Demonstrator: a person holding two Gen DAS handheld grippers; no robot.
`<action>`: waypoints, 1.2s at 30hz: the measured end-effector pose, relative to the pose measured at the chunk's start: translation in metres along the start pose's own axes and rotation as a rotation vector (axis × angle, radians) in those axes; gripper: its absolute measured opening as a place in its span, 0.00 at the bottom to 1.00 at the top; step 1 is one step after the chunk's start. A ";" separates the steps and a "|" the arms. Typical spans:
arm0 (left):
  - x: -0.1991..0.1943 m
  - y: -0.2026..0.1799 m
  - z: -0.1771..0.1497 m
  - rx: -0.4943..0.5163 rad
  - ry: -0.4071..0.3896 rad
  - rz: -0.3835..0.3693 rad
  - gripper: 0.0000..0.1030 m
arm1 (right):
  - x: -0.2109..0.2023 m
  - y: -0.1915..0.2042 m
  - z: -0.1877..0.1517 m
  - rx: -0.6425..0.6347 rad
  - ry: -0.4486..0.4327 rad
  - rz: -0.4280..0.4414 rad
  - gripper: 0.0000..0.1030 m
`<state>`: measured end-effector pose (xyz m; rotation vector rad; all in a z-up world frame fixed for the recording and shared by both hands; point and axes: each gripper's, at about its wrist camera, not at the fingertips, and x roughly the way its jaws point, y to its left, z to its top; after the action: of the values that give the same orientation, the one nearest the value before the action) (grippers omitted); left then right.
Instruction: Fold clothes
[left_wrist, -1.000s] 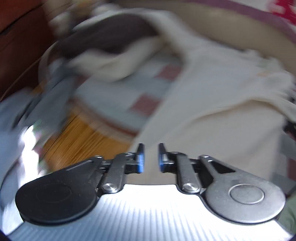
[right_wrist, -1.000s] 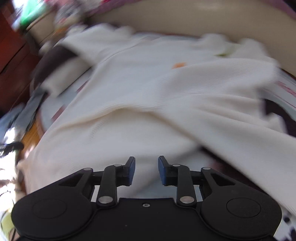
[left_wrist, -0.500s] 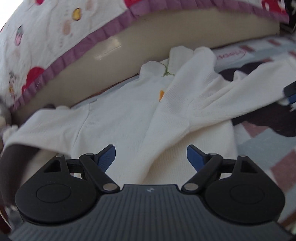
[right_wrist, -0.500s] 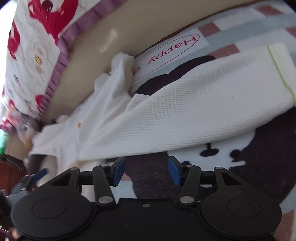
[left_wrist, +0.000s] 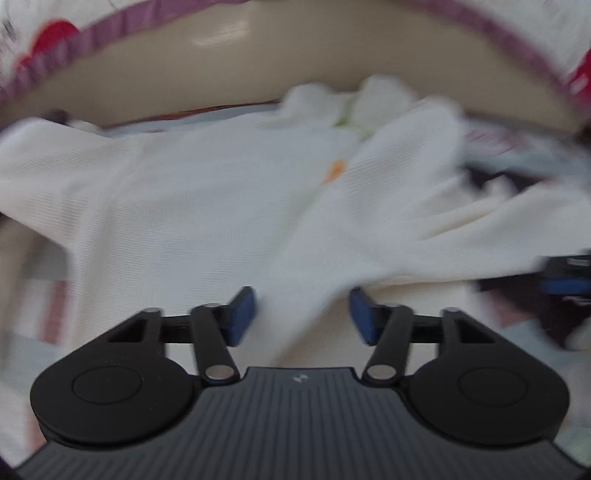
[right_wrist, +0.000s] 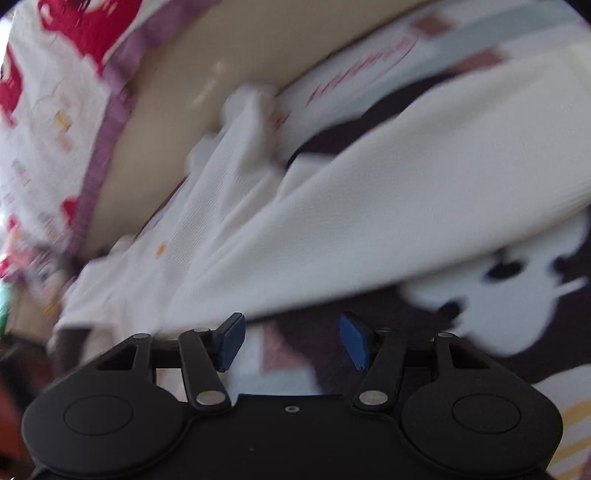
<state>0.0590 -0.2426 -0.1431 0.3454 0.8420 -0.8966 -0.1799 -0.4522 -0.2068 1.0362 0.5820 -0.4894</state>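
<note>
The white shirt (left_wrist: 207, 206) lies spread across the middle of my left view, one sleeve (right_wrist: 424, 199) running from centre to upper right in my right view. It rests on a patterned mat (right_wrist: 517, 280) with dark and pale shapes, lower right there. My left gripper (left_wrist: 302, 314) hangs released over the shirt's near edge; my right gripper (right_wrist: 291, 339) is likewise spread, empty, just below the sleeve. A beige bed edge (left_wrist: 258, 55) with purple trim (right_wrist: 107, 140) fills the top. Both views are blurred.
</note>
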 end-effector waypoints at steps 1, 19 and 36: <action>-0.003 0.000 -0.003 0.011 -0.002 -0.008 0.70 | -0.004 -0.001 -0.001 -0.010 -0.061 -0.049 0.60; -0.019 0.003 -0.012 0.152 -0.163 0.182 0.07 | 0.006 0.022 -0.007 -0.297 -0.377 -0.246 0.06; -0.094 0.051 -0.001 -0.070 -0.374 -0.091 0.78 | -0.037 0.237 0.021 -0.624 -0.384 0.277 0.05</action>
<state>0.0672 -0.1594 -0.0753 0.0735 0.5441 -0.9763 -0.0543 -0.3653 -0.0201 0.3985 0.2120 -0.2238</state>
